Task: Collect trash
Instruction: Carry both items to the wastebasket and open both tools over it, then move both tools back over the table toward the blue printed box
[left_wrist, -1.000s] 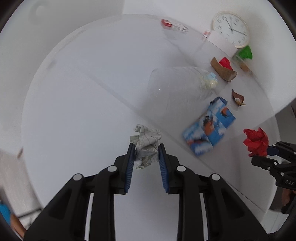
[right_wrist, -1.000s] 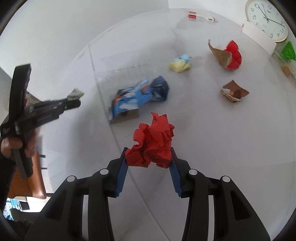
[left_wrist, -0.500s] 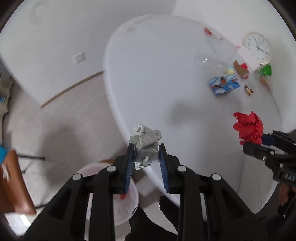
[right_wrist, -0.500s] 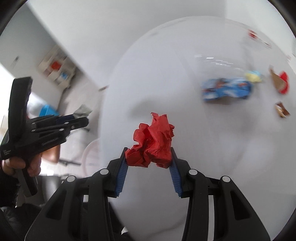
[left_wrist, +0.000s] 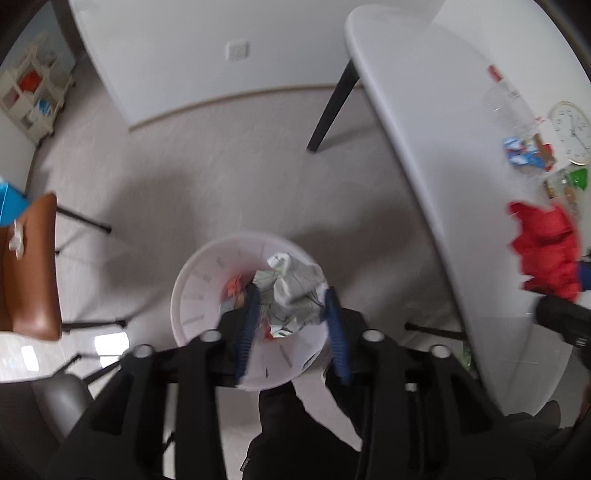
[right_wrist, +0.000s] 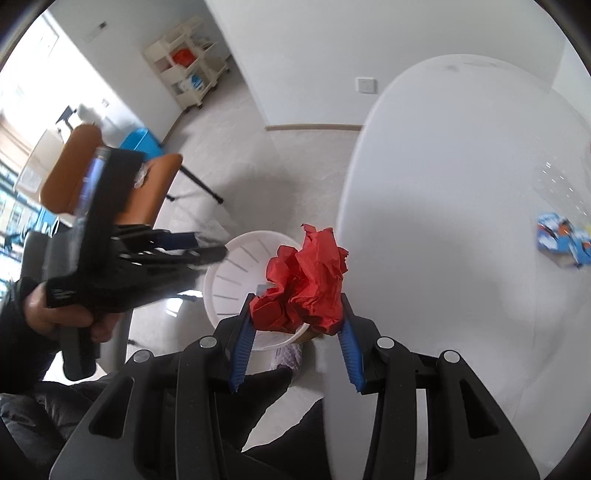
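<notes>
Here the left gripper (left_wrist: 291, 325) hangs pointing down over the white bin (left_wrist: 192, 291), its jaws opening, with the grey-white paper ball (left_wrist: 291, 295) still between the blue ribbed pads (left_wrist: 246, 332); the left pad looks clear of the paper, the right one may just touch it, though blur makes that hard to call. The ball sits above the bin's mouth, toward its far right rim. The right gripper (right_wrist: 297, 343) is clamped at a middling width on a red paper wad (right_wrist: 306, 288), held near the table's (right_wrist: 443, 221) edge, with the bin just beyond and below.

The risk, as I judge it, is the grey ball clipping the rim and bouncing to the floor, since it is light and springy and hangs off centre. The red wad could also snag on a ribbed pad and fail to fall cleanly.

Both wads are crumpled paper, creased and irregular. The bin is smooth plastic, round, with slotted walls, and holds some scraps already. A blue wrapper (right_wrist: 561, 240) remains on the table.
</notes>
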